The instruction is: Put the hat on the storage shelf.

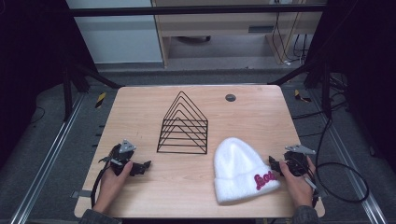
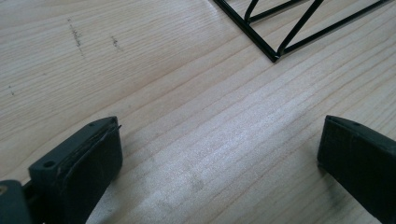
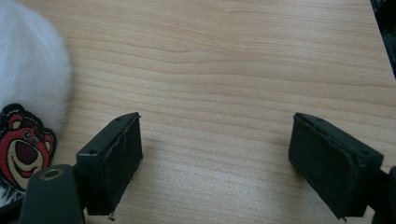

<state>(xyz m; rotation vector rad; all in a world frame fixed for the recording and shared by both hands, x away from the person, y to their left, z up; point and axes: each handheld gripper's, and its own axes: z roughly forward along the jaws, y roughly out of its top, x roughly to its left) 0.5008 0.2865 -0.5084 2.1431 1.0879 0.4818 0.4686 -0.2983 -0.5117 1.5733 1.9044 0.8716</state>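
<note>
A fluffy white beanie (image 1: 238, 168) with a red patch on its cuff lies flat on the wooden table (image 1: 140, 107), right of centre. A black wire rack (image 1: 183, 126) with a peaked top stands behind it, mid-table. My left gripper (image 1: 142, 167) rests low at the table's left front, open, with bare wood between its jaws; the rack's corner (image 2: 275, 57) lies ahead of it. My right gripper (image 1: 274, 164) sits at the right, open and empty, just right of the beanie's cuff. The beanie (image 3: 32, 74) and its red bear patch (image 3: 23, 147) show left of its jaws.
A small dark round grommet (image 1: 230, 97) is set in the table's far side. Black cables (image 1: 345, 182) trail off the right edge onto the floor. Metal frame rails (image 1: 51, 149) run along both sides of the table.
</note>
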